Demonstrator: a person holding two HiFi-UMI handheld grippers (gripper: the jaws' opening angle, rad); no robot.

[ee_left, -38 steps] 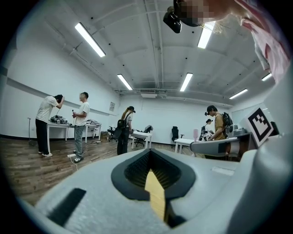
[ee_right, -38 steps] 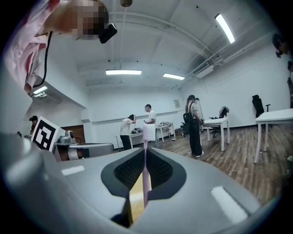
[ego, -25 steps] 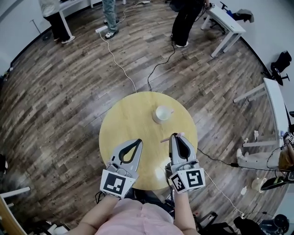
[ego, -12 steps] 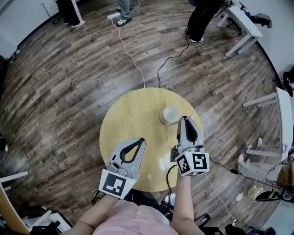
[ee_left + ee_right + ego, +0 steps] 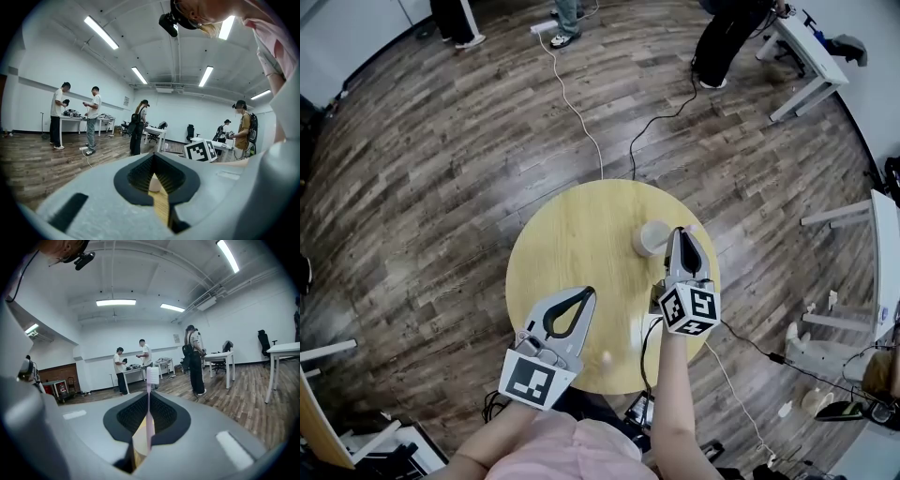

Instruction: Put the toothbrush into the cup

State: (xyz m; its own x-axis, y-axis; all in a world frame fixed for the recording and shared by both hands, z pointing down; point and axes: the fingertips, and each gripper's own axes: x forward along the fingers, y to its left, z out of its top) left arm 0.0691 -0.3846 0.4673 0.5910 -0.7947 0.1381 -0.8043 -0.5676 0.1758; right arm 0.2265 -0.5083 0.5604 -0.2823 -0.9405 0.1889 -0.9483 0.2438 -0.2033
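Right gripper (image 5: 682, 234) is holding the toothbrush (image 5: 148, 418) just beside the cup (image 5: 653, 237).

Its fingers are clenching the pale pink handle, and the white bristle head is sticking out past the fingertips. In the head view the brush tip is lying just right of the cup's rim, outside the cup. The cup is standing upright on the far right part of the round table (image 5: 562, 244). The left gripper (image 5: 584, 293) is being held over the table's near part, well apart from the cup, its fingers meeting at the tips and gripping nothing.
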